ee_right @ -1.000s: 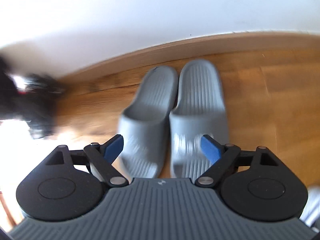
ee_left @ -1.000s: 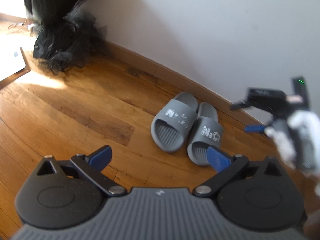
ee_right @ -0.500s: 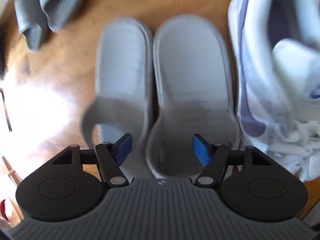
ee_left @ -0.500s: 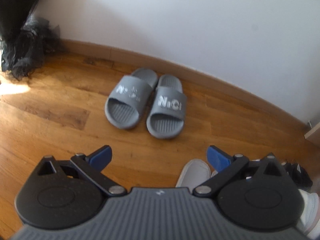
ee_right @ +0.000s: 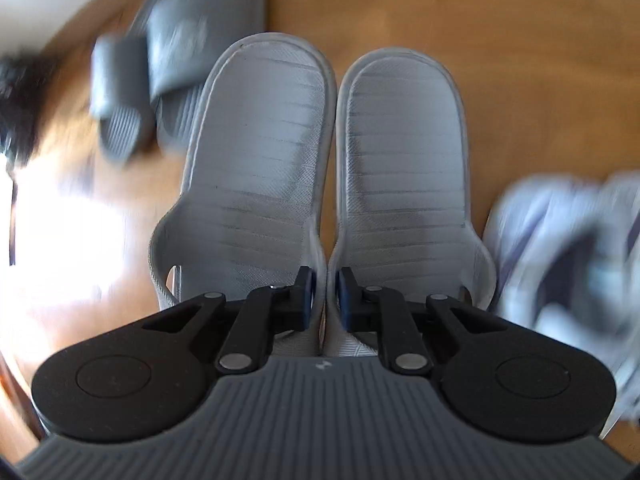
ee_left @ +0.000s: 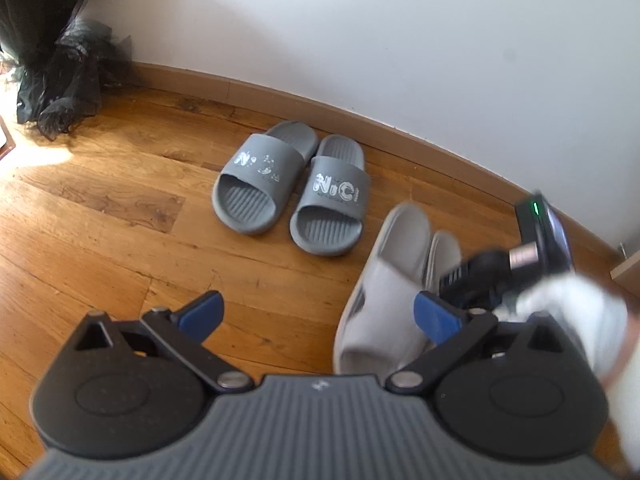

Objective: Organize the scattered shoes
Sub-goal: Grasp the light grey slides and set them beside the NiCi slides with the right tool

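Note:
A pair of dark grey slides (ee_left: 288, 196) with white lettering lies side by side by the skirting board. Right of them a pair of light grey slippers (ee_left: 384, 292) hangs tilted, toes toward the wall. My right gripper (ee_right: 325, 292) points steeply down and is shut on the touching inner strap edges of both light grey slippers (ee_right: 264, 152). They look sharp there while the floor is blurred. A white-gloved hand (ee_left: 572, 320) holds that gripper. My left gripper (ee_left: 318, 314) is open with nothing between its fingers, near the slippers' left side.
The wooden floor (ee_left: 100, 240) runs to a white wall with a skirting board (ee_left: 420, 140). A black fabric heap (ee_left: 52, 80) lies at the back left. Blurred white sneakers (ee_right: 560, 248) lie to the right of the slippers. A wooden edge (ee_left: 628, 268) shows at the far right.
The right gripper left the dark slides, dropped onto the light grey pair and closed on its inner edges. The pair now shows beside the dark slides. The left view shifted sideways.

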The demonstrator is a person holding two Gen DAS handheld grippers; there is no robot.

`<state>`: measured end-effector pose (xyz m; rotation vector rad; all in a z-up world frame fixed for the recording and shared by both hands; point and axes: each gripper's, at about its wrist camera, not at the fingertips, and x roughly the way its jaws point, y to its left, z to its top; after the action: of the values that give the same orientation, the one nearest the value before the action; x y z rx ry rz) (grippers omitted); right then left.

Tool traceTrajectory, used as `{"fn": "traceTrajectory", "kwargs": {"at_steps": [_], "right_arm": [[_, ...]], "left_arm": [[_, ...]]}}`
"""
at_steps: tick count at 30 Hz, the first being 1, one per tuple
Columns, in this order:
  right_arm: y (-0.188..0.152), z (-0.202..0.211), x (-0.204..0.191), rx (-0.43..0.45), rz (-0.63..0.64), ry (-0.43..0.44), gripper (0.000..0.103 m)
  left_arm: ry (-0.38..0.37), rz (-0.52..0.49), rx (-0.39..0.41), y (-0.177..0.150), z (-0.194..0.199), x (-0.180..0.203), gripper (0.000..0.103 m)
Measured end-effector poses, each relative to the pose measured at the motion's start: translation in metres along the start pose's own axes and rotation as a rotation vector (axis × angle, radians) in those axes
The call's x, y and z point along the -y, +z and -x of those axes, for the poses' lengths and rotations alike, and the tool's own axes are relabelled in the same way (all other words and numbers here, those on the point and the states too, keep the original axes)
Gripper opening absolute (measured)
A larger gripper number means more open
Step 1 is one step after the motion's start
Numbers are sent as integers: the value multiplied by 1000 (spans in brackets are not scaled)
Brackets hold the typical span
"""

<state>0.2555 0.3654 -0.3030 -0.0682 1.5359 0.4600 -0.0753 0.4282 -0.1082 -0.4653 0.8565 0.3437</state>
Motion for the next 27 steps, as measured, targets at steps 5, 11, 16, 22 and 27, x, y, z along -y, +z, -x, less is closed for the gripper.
{"fn": "traceTrajectory", "kwargs": {"at_steps": [5, 11, 16, 22, 27], "right_arm": [[70, -11, 5, 27, 13, -105, 12], [130, -10, 14, 58, 45, -151, 11], [176, -30, 9, 74, 50, -176, 10], [197, -40, 13, 106, 70, -184, 10], [215, -56, 16, 126, 65, -179, 10]], "left_arm": [[4, 0, -2, 2, -2, -1, 102], [28, 6, -16, 4, -7, -9, 102], [46, 0, -29, 4, -14, -12, 102], [52, -7, -52, 7, -26, -6, 102], [38, -25, -63, 9, -30, 6, 102]]}}
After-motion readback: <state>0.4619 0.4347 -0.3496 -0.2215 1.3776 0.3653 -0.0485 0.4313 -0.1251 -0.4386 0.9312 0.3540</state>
